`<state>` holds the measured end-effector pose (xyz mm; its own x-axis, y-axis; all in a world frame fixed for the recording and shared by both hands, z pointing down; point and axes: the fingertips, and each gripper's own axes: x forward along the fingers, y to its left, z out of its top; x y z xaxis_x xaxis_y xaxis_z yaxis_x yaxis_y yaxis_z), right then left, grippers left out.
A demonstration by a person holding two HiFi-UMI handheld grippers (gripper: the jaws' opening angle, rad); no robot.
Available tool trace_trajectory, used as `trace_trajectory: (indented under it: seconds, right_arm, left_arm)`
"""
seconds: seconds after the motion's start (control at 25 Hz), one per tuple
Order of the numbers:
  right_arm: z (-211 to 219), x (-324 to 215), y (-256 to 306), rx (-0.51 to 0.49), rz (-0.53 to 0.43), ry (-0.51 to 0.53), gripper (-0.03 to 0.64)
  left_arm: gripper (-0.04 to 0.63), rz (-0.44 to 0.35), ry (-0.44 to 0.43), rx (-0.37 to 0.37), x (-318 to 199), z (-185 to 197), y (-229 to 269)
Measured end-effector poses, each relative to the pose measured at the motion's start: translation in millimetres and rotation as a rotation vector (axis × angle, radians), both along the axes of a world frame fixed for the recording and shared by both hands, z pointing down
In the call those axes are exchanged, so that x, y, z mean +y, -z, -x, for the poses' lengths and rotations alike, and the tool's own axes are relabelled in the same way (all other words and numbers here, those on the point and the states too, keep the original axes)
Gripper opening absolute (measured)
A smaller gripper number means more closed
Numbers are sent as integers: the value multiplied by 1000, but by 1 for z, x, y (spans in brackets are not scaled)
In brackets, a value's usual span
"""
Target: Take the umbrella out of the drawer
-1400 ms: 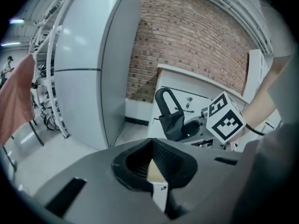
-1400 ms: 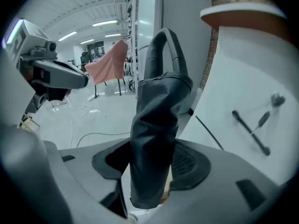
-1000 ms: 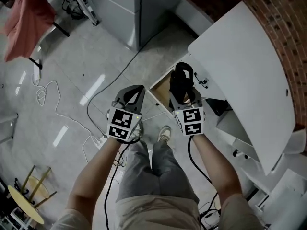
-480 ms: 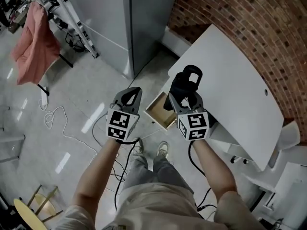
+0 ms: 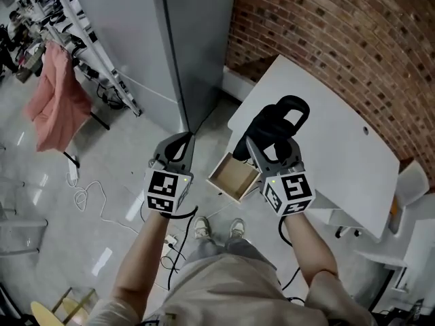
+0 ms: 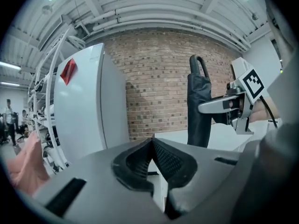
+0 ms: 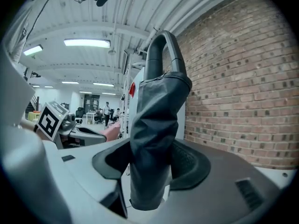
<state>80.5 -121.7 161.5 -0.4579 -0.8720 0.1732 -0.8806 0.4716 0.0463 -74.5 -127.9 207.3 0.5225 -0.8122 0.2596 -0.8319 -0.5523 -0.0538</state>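
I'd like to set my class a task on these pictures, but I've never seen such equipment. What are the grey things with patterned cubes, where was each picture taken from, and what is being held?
There is no robot here: a person holds a grey two-jaw tool in each hand, and the patterned cubes are part of those tools. The head view looks down from the person's head. The other two views come from cameras riding on each tool. The right tool is clamped on a black folded umbrella with a loop handle, held upright near the white table. The left tool is shut with nothing in it. Below, an open light-wood drawer sticks out by the table's edge.
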Motion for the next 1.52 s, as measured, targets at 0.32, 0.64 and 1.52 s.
trace_trajectory:
  seconds: [0.32,0.64,1.52]
  right_arm:
    - [-19,44,78,-56,-85,-33,245]
    - [-25,93,121,-86,-154,-39,244]
    - [-22,129,104,-64,-36,-69,242]
  left_arm:
    - [8,-124,-24,-34,21,-10,75]
    - [8,-275,-114,-55,63,-18,126]
    - [8,-179,-106,-2,102,-12,107]
